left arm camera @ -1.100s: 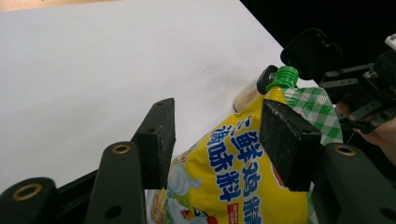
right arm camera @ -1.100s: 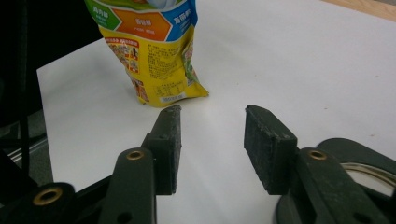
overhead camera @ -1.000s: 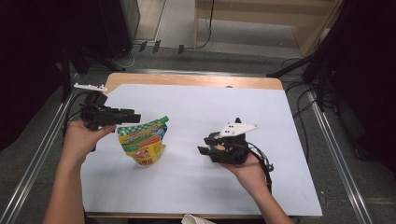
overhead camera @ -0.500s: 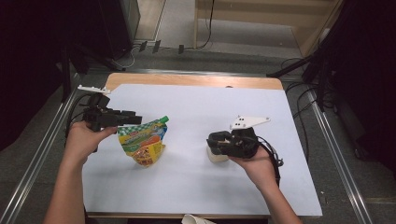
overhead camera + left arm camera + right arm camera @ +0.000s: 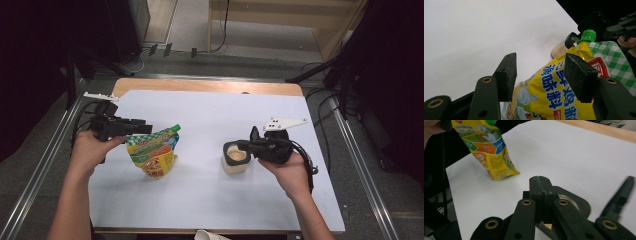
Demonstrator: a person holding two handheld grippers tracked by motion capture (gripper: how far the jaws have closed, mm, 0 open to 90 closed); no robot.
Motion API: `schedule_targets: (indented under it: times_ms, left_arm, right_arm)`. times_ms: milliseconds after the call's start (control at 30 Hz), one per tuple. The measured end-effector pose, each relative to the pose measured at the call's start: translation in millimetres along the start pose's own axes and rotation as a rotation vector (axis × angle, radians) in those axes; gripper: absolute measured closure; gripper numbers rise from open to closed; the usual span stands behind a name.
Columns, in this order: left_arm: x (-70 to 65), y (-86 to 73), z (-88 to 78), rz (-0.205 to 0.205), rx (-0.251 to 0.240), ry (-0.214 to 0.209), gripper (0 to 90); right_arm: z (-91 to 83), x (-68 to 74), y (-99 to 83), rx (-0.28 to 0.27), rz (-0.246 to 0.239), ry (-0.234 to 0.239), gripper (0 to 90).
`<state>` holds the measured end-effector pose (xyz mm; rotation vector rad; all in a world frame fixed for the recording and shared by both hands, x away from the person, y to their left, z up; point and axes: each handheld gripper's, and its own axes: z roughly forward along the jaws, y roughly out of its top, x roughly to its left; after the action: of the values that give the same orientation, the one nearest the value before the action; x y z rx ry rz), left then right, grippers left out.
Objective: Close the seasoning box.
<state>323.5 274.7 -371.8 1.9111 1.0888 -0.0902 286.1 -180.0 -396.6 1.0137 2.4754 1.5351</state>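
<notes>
Left gripper (image 5: 131, 128): I hold it level at the left of the desk, pointing right. Its fingers (image 5: 506, 75) stand part open, one on each side of the pouch's upper part. In the left gripper view the pouch sits between the two pads; I cannot tell whether both pads press it.

Pouch (image 5: 152, 150): yellow, with a green check band and a green cap (image 5: 587, 35) at the top right corner. It stands tilted on the white sheet (image 5: 200, 200), left of the middle, its bottom edge resting on the sheet.

Right gripper (image 5: 243, 149): in my right hand, at the right of the middle, pointing left toward the pouch. Its fingers (image 5: 540, 192) have just been closing and now meet pad against pad, with a black piece blurred beside them in the right gripper view. From above, they seem to pinch the black rim of the jar; what lies between the pads I cannot tell.

Jar (image 5: 236, 159): small, pale, open, with tan powder inside. It stands on the sheet right at the tips of my right gripper, well apart from the pouch.

Desk (image 5: 200, 86): wooden top, the white sheet covering most of it.
</notes>
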Motion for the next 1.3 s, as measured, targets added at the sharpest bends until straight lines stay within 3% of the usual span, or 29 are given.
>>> schedule_targets:
  times_ms: [533,800,1033,1300]
  left_arm:
    - [3.5,-1.3,-2.0,-0.009,0.005,0.007,44.5]
    - [5.0,-2.3,-2.7,-0.012,0.001,0.008,44.5]
    - [5.1,-2.6,-2.3,-0.012,0.002,0.011,44.5]
    - [5.5,-2.8,-4.4,-0.015,-0.006,0.011,44.4]
  right_arm:
    - [-35.7,-17.9,4.6,-0.052,0.029,-0.064,90.0]
    - [-50.1,-27.7,2.6,-0.082,0.050,-0.123,90.0]
    - [-41.7,-40.0,-7.3,-0.051,0.093,-0.143,90.0]
    - [-29.2,-40.0,-11.8,-0.021,0.098,-0.130,90.0]
